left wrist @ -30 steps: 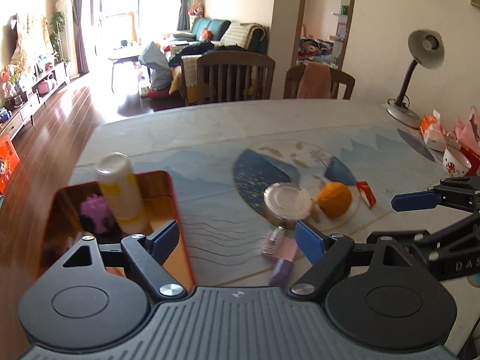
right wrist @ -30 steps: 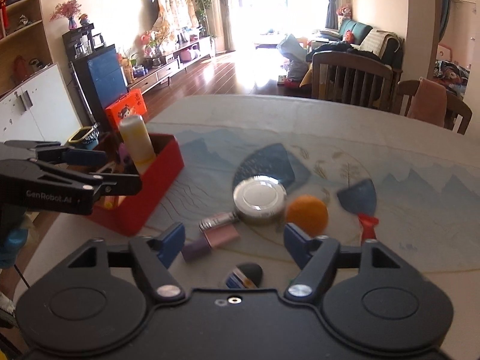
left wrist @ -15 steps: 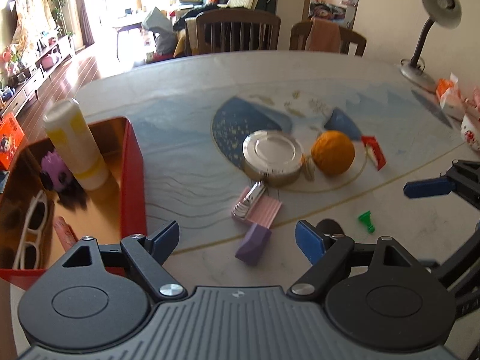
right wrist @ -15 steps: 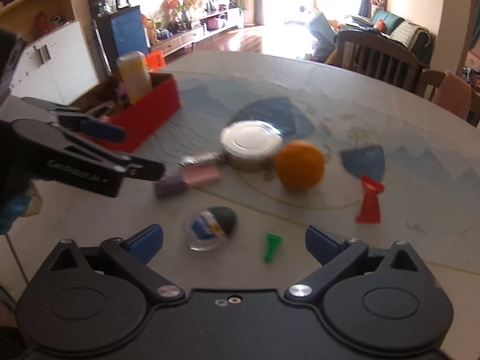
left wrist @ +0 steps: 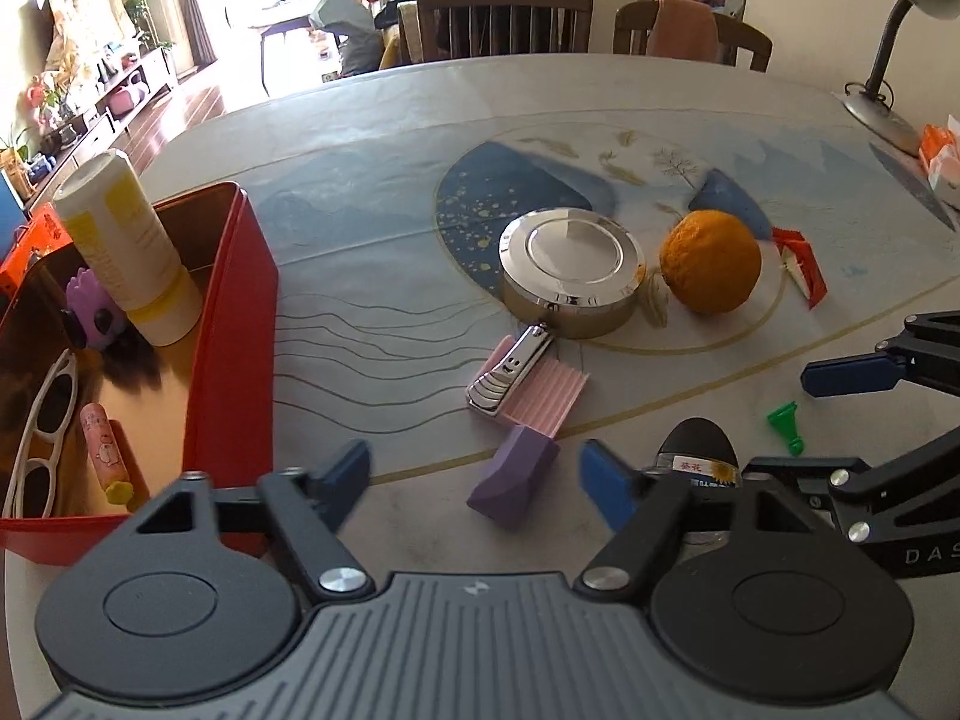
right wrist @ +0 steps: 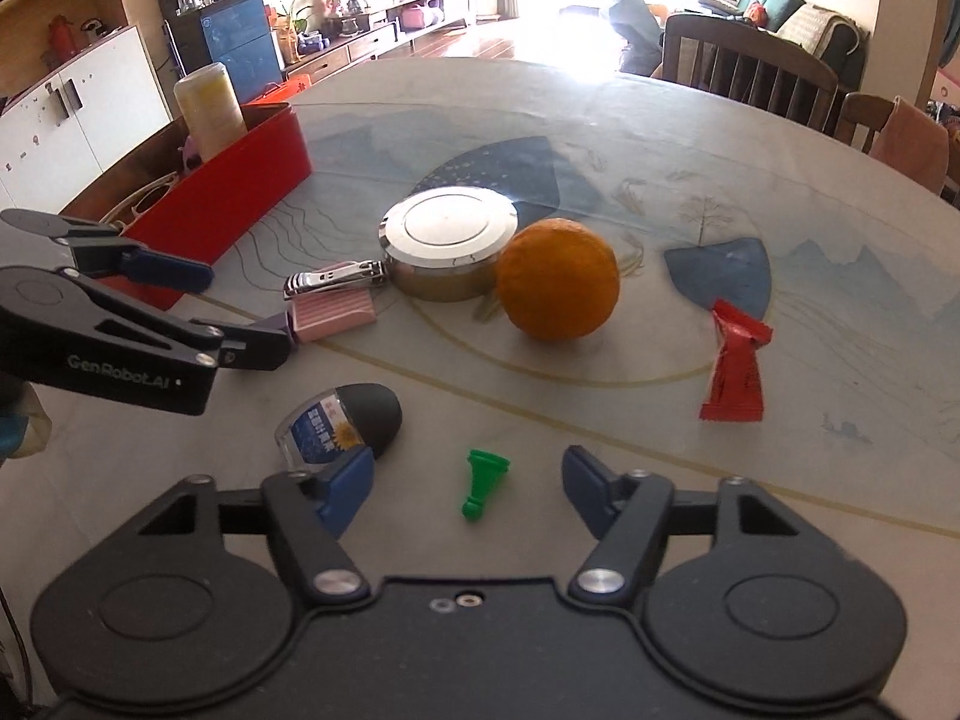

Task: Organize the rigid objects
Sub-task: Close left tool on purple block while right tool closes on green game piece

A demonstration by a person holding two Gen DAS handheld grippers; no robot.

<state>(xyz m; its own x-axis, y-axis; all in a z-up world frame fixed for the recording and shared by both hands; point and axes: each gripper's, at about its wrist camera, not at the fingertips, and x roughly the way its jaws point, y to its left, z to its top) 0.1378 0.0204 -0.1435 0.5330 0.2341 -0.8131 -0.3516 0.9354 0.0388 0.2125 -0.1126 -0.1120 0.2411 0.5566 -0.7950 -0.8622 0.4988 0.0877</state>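
1. Both grippers lowered and tipped down toward the table (left wrist: 420,138) since a second ago; far room mostly gone from both views, scattered things now filling them.
2. Red tin (left wrist: 234,324) at the left, seen from higher than before: yellow-white bottle (left wrist: 120,246), white sunglasses (left wrist: 42,420) and a small pink tube (left wrist: 105,450) already inside. Probably the collecting place.
3. Left gripper (left wrist: 474,480) closing, jaws narrower than a moment ago but not pressed on anything; purple block (left wrist: 513,483) lying between the tips, beside the pink ribbed piece (left wrist: 543,393) and the nail clipper (left wrist: 510,372).
4. Right gripper (right wrist: 468,489) closing too, after a brief widening; green chess pawn (right wrist: 483,480) lying on its side between the tips, untouched as far as visible. Small black-capped bottle (right wrist: 345,420) just beside the left fingertip.
5. Meaning for the task: two picks apparently prepared together, block and pawn; neither lifted yet.
6. Unmoved on the table: round metal tin (right wrist: 447,246), orange (right wrist: 555,285), red wrapper (right wrist: 735,360).
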